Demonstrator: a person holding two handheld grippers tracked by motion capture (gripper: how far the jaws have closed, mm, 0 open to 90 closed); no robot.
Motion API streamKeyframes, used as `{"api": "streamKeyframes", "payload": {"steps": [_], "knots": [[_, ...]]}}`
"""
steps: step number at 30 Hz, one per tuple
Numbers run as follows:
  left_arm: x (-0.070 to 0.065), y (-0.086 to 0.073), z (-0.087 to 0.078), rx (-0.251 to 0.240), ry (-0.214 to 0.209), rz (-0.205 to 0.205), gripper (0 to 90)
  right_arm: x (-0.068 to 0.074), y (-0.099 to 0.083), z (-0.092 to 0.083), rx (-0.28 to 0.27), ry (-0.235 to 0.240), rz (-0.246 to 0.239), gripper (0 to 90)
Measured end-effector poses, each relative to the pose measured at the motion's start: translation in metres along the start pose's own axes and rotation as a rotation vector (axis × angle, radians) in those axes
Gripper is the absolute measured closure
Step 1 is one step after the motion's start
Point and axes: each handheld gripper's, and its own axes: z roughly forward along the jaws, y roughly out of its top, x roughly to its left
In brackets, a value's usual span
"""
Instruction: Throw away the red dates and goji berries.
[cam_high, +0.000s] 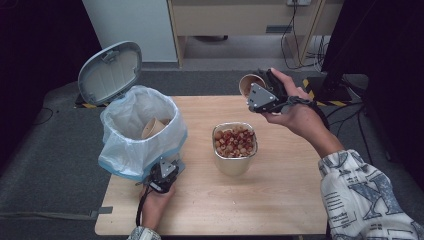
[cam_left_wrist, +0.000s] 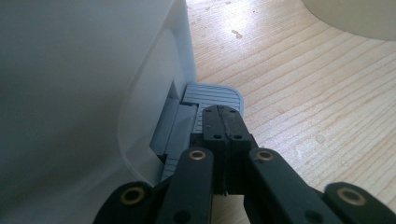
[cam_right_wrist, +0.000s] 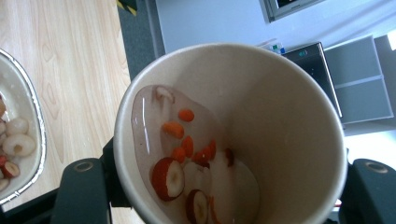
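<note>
The right hand-held gripper (cam_high: 256, 86) grips a paper cup (cam_high: 248, 83) of soup leftovers, up right of the metal bowl (cam_high: 234, 146). Tip it over that bowl slowly. The left hand-held gripper (cam_high: 165, 171), jaws closed, presses the bin's pedal (cam_left_wrist: 211, 96); keep pressing.

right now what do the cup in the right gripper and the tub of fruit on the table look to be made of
Cup: likely coated paper, with a matte off-white inside, a thin rolled rim and liquid pooling without soaking in. Tub: seemingly thin metal, perhaps foil or steel, with dull silver walls and a shiny rolled rim. Right gripper holds the cup tilted.
</note>
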Motion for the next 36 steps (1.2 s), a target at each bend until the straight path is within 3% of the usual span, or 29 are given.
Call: {"api": "streamKeyframes", "payload": {"steps": [17, 36], "knots": [[-0.0001, 0.0001, 0.0000, 0.001, 0.001, -0.001, 89.3, -0.0013, 0.0043, -0.0034, 0.019, -0.044, -0.094, 30.6], [0.0000, 0.0002, 0.0000, 0.001, 0.001, 0.000, 89.3, -0.0016, 0.0028, -0.0049, 0.013, -0.037, -0.075, 30.5]]}}
